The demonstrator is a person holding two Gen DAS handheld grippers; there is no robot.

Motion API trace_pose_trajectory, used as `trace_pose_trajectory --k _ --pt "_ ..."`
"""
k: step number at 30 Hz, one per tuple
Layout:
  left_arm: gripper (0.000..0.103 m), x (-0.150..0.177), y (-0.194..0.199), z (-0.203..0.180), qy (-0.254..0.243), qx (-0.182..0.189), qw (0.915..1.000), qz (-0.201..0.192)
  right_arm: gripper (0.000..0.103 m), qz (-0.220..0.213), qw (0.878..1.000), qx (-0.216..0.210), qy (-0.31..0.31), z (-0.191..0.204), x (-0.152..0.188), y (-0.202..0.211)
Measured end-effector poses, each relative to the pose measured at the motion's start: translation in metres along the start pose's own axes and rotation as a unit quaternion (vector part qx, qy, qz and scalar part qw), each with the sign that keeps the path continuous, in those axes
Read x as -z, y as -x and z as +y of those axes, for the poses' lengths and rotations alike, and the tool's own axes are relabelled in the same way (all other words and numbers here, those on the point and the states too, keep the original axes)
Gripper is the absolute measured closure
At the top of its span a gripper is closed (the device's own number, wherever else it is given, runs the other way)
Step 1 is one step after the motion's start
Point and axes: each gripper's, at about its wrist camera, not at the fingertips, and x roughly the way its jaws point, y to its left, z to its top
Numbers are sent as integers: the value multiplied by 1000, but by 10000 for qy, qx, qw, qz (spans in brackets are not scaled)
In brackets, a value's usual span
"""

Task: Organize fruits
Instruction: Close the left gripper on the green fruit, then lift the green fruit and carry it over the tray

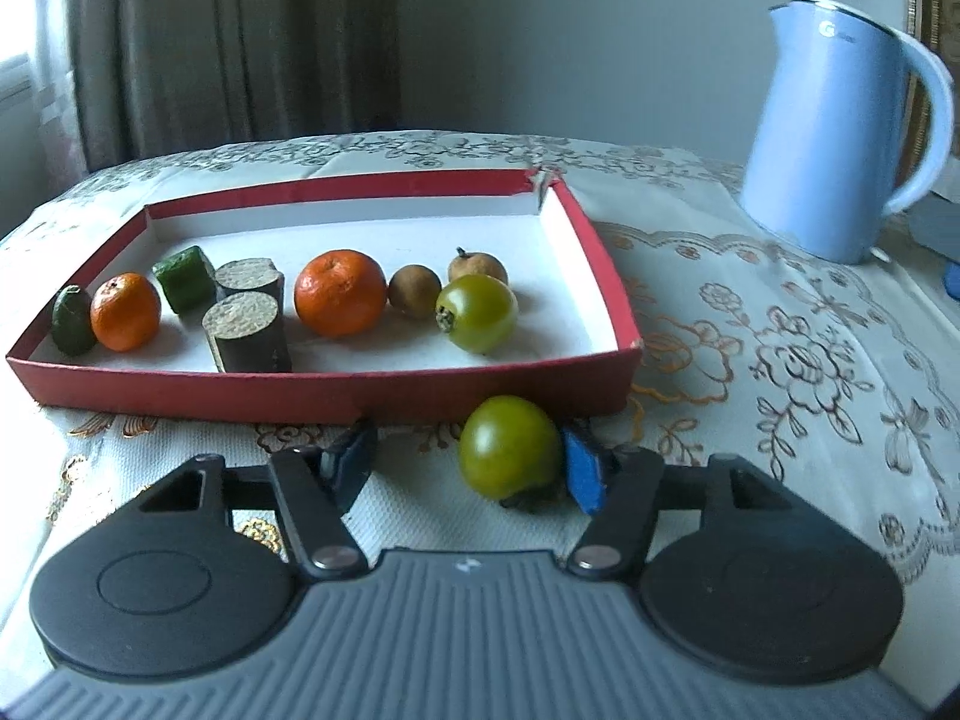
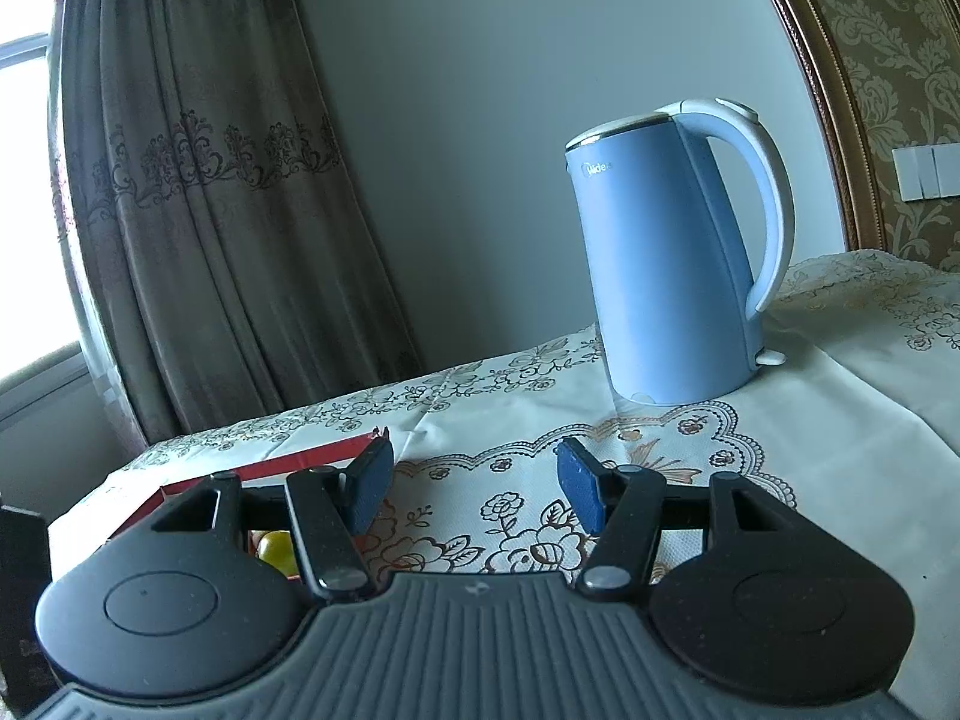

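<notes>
A red tray (image 1: 336, 393) with a white floor sits on the embroidered tablecloth. Inside lie two oranges (image 1: 339, 293), a green tomato-like fruit (image 1: 477, 313), two small brown fruits (image 1: 414, 291), two cut log-like pieces (image 1: 249, 331) and two dark green pieces (image 1: 183, 277). A second green fruit (image 1: 510, 447) lies on the cloth in front of the tray. My left gripper (image 1: 465, 465) is open around it, the right pad touching it. My right gripper (image 2: 474, 489) is open and empty above the cloth, right of the tray's corner (image 2: 324, 453).
A light blue electric kettle (image 1: 840, 144) stands at the back right of the table; it also shows in the right wrist view (image 2: 672, 264). Brown curtains (image 2: 198, 192) and a window are at the left. The table edge curves away at the right.
</notes>
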Motion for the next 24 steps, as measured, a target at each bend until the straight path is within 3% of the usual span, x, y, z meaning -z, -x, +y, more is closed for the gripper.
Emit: trace_pose_trajectory --k 9,14,24 --pt "37 6 6 8 -194 207 9996 -53 43 -5 10000 9 8 0 0 0" --pt "45 6 6 11 -69 206 9997 -99 43 14 10000 8 19 0 0 -1" --pt "46 3 2 16 45 272 9994 -189 43 52 10000 14 29 0 1 -1"
